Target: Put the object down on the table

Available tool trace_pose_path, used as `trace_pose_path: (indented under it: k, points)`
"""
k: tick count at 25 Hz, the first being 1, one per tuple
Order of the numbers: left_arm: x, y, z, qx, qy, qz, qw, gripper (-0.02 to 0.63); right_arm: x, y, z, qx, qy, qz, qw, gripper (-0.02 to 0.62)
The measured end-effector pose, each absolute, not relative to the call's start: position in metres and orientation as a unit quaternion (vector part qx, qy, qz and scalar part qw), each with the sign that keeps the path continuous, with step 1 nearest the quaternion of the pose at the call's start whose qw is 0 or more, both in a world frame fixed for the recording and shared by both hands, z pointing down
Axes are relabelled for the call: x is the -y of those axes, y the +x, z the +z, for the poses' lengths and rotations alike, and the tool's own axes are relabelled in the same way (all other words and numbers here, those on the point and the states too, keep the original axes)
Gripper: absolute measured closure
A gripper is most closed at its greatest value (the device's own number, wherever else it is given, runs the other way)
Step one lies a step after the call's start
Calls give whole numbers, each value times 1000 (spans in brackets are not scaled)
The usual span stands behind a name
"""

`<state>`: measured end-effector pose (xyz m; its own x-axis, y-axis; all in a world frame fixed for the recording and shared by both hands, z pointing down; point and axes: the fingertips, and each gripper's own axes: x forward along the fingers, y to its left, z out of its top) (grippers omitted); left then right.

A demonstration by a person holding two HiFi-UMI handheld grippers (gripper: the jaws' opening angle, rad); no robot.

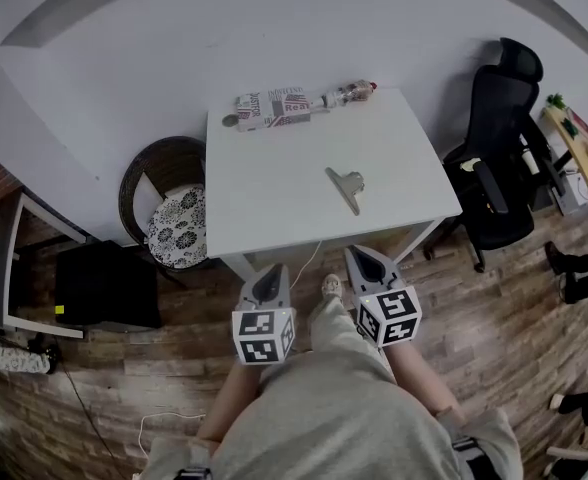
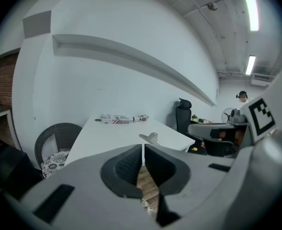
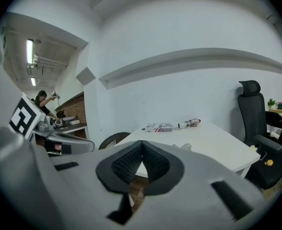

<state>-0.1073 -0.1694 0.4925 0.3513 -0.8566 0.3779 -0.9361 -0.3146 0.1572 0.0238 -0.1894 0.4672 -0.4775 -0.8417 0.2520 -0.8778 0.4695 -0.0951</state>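
Nothing really readable here, tbh. The package (image 1: 272, 108) at the back of the table (image 1: 274, 198) has red and dark print, but it's too small and blurry to make out. The marker cubes (image 1: 264, 335) only show black-and-white square patterns, no letters.

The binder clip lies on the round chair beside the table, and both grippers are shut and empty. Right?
No: the head view shows the binder clip on the white table, not on the chair. The left gripper and right gripper are indeed shut and empty.

Grey left hand-held gripper (image 1: 277, 270), right hand-held gripper (image 1: 355, 253), black ribbed pads (image 2: 126, 164), black-and-white marker cubes (image 1: 264, 334), pale trousers (image 1: 324, 408)
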Motion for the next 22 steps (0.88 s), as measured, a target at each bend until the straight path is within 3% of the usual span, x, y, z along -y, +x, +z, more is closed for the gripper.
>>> trace_pose_path:
  k: [22]
  points:
    - [168, -97, 491, 552, 807, 117, 173, 589, 181, 33, 461, 846, 517, 99, 78, 595]
